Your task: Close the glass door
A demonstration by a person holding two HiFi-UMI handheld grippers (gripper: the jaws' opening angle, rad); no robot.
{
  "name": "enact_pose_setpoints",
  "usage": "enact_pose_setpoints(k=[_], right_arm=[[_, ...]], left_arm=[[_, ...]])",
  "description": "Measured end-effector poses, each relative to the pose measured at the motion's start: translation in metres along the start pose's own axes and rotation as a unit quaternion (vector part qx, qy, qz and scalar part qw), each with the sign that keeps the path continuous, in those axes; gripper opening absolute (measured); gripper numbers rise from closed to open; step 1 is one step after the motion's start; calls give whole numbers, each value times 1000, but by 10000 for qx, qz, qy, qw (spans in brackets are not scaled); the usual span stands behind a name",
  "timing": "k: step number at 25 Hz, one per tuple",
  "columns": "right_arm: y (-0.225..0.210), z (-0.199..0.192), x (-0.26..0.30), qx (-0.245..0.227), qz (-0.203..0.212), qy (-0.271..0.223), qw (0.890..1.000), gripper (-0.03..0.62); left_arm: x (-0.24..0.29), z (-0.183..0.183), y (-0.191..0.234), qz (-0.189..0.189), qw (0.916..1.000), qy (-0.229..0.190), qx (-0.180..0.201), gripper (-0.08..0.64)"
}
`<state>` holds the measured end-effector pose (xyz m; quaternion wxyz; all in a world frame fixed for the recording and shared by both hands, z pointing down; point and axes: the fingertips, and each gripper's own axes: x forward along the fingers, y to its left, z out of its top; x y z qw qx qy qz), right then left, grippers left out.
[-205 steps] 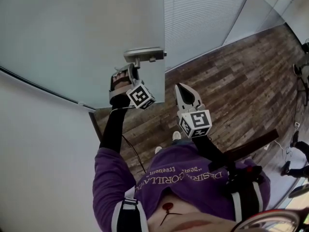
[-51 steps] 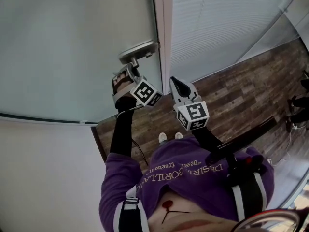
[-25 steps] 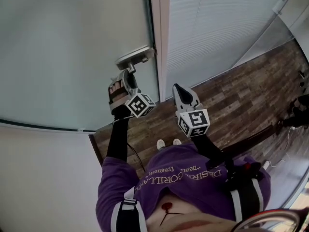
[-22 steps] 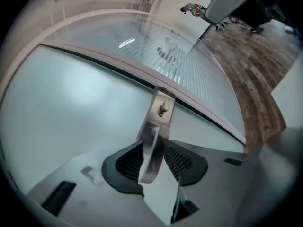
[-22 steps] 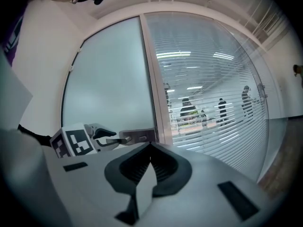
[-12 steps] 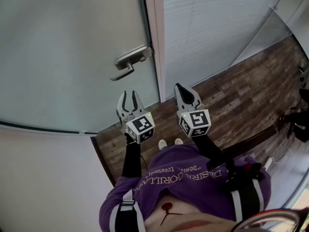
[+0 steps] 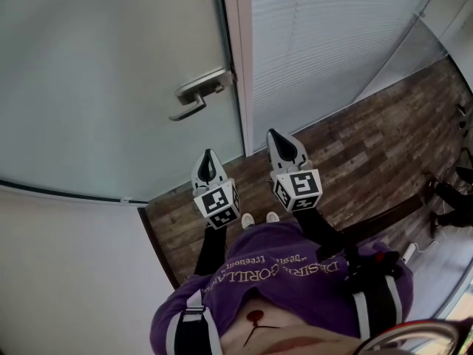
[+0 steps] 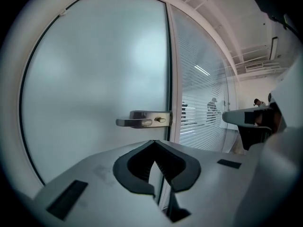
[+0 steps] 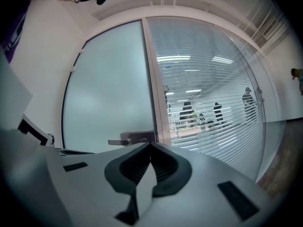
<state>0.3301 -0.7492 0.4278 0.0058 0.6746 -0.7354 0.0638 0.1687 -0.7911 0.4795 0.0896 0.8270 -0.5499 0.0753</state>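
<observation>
The frosted glass door (image 7: 111,72) stood flush against its white frame (image 7: 240,65), judged fully closed, its silver lever handle (image 7: 194,98) untouched; the left gripper (image 7: 208,157), well clear, had jaws just clenched on nothing, the right gripper (image 7: 277,137) likewise clenched empty, and nothing appeared outstanding.

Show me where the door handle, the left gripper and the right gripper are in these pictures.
door handle (image 7: 198,93): head view, middle of the metal lever.
left gripper (image 7: 208,154): head view, the tip where its shut jaws meet.
right gripper (image 7: 273,134): head view, the tip where its shut jaws meet.
</observation>
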Motion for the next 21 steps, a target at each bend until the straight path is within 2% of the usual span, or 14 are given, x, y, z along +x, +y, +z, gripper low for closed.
enact_pose_setpoints(k=[6, 21], right_arm=[[1, -2, 1, 14, 29, 9, 10000, -3], [-2, 0, 4, 1, 30, 58, 10000, -3]], left_arm=[[-3, -9, -10, -83, 9996, 109, 242, 2], [-3, -10, 0, 129, 9991, 253, 322, 2]])
